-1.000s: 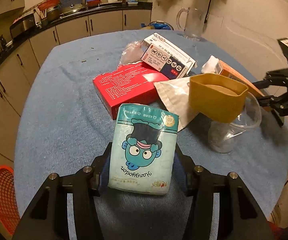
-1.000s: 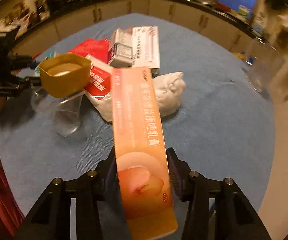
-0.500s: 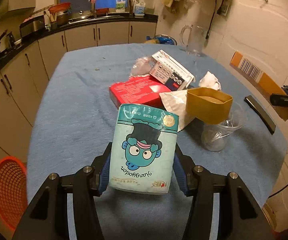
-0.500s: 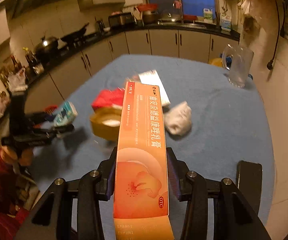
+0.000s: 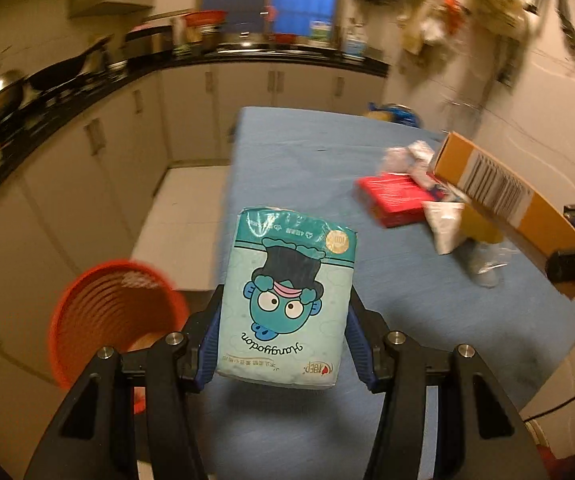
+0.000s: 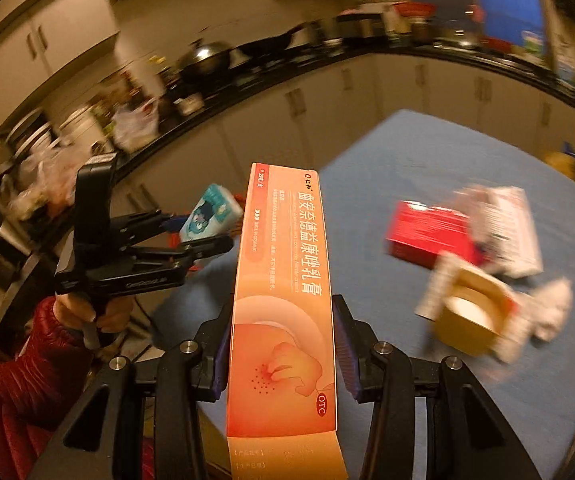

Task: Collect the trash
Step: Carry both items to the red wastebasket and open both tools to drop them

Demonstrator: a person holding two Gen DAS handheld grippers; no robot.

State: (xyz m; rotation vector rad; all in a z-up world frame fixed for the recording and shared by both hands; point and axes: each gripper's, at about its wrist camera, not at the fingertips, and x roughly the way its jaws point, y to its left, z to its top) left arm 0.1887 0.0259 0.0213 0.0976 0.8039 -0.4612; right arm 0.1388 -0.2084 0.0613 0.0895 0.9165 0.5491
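Carry step, judged: both loads lifted clear of bench (image 5: 427, 312), heading for red basket (image 5: 115, 316) on floor beside it.
Left gripper (image 5: 283, 332): jaws clamped on tissue pack (image 5: 287, 296).
Right gripper (image 6: 281, 352): jaws clamped on orange ointment carton (image 6: 283, 300).
Next: bring each over basket mouth, release.
Remaining litter blurred; basket contents unclear.

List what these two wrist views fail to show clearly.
- Left wrist view: the orange basket is blurred and partly hidden by the left gripper, so its contents are unreadable.
- Right wrist view: the yellow cup and red box are motion-smeared.
- Right wrist view: the orange carton runs off the bottom edge.
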